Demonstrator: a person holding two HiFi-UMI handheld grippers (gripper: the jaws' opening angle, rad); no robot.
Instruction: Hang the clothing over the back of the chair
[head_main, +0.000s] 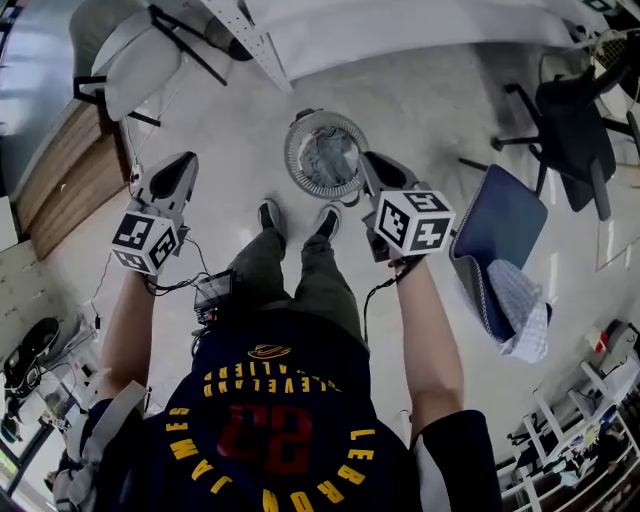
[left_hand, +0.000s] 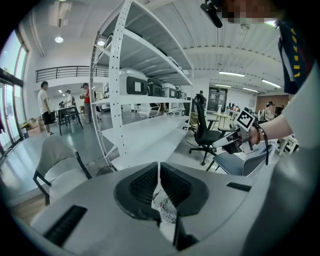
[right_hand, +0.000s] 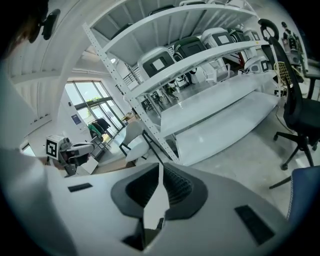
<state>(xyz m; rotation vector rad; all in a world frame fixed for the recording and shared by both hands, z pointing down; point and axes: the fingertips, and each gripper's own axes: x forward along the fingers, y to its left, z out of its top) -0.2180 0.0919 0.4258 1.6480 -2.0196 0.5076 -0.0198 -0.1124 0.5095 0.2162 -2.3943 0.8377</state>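
Observation:
In the head view a round wire basket stands on the floor just past the person's feet, with grey clothing in it. A blue chair stands at the right, and a pale checked garment is draped over its near edge. My left gripper is held out left of the basket, and its jaws are closed with nothing in them. My right gripper hovers at the basket's right rim, also closed and empty.
A black office chair stands at the far right, behind the blue chair. A white chair and a white metal shelf rack line the far side. A wooden board lies at the left, and cluttered racks fill the lower right.

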